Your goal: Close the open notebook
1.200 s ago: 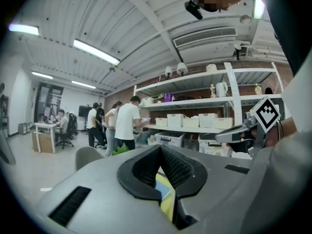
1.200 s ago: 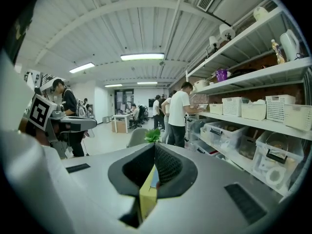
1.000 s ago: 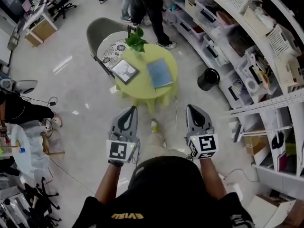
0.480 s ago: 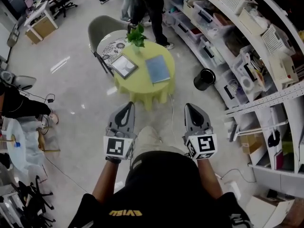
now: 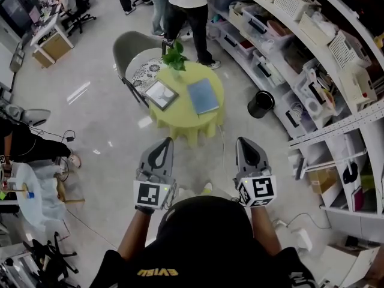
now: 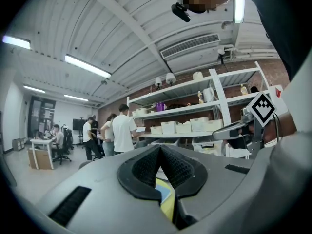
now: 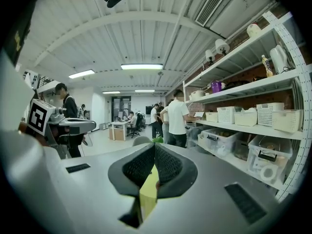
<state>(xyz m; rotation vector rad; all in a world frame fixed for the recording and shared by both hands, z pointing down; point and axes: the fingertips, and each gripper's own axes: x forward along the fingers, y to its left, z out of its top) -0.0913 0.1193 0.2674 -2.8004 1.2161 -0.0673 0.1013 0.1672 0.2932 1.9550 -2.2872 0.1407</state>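
Head view: a blue rectangular notebook (image 5: 203, 96) lies flat on the round table draped in yellow-green cloth (image 5: 180, 122), well ahead of both grey hand-held tools. The left gripper (image 5: 163, 141) and right gripper (image 5: 245, 140) are side by side, short of the table.

Left gripper view: the jaws meet at their tips, empty; below them show slivers of notebook (image 6: 163, 191) and cloth.

Right gripper view: the jaws are closed and empty, with yellow-green cloth (image 7: 148, 191) beyond.

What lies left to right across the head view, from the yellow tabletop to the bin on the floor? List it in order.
Framed picture → blue notebook → black bin.
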